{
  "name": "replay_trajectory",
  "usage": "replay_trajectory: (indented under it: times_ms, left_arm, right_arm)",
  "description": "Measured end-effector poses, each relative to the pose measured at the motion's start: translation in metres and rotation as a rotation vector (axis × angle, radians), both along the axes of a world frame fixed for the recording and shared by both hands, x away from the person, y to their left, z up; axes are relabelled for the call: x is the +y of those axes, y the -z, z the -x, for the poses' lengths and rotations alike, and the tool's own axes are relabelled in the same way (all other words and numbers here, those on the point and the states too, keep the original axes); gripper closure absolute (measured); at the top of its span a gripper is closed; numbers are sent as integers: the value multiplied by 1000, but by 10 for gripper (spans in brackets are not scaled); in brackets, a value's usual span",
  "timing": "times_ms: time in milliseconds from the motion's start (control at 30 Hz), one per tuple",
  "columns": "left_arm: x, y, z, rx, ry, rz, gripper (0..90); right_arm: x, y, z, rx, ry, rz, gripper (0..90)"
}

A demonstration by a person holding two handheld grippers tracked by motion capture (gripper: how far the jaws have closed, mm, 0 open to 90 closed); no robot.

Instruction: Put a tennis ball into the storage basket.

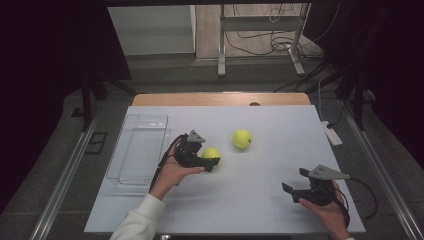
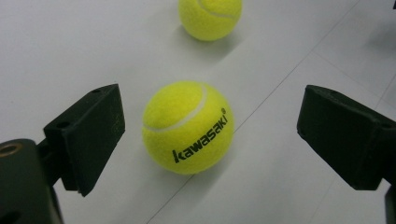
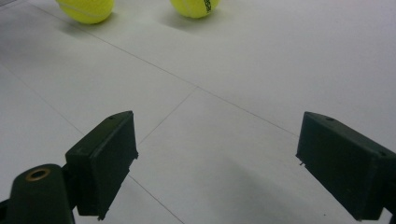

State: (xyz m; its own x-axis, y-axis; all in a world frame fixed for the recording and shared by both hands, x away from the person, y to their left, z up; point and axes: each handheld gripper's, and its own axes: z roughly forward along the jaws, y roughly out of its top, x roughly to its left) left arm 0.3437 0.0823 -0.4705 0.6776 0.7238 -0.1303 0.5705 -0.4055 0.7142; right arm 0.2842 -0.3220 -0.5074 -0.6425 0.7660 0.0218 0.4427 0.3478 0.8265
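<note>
Tray [image 1: 137,150] of clear plastic at the left of the white desk [image 1: 260,200], lying flat near the left edge. Just to its right, left claw [image 1: 212,162] held in a hand [image 1: 172,175], jaws spread wide on either side of the nearer tennis ball [image 1: 211,153] without touching it. In the left claw view, left claw [image 2: 210,135] flanking that nearer tennis ball [image 2: 187,127] with clear gaps on both sides, ball resting on the desk [image 2: 70,46], black "kawasaki" lettering facing the camera. Farther tennis ball [image 1: 242,138] a little beyond and to the right, apart from the first, also sitting on the desk; same farther tennis ball [image 2: 210,16] at the top of the left claw view. Well over to the right, near the front edge, right claw [image 1: 295,186] in the other hand [image 1: 327,212], jaws open with nothing between them. In the right claw view, right claw [image 3: 215,158] over bare desk [image 3: 280,70], both balls far ahead at the top edge
</note>
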Motion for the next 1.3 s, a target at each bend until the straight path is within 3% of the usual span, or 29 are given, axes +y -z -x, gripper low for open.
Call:
replay_trajectory:
  times_ms: [900, 1300]
  left_arm:
    - [-15, 28, -19, 73, -7, -84, 64]
    - [-17, 33, -22, 92, -2, -97, 89]
  right_arm:
    - [1, 1, 0, -1, 0, 10, 122]
    - [1, 2, -1, 2, -1, 14, 122]
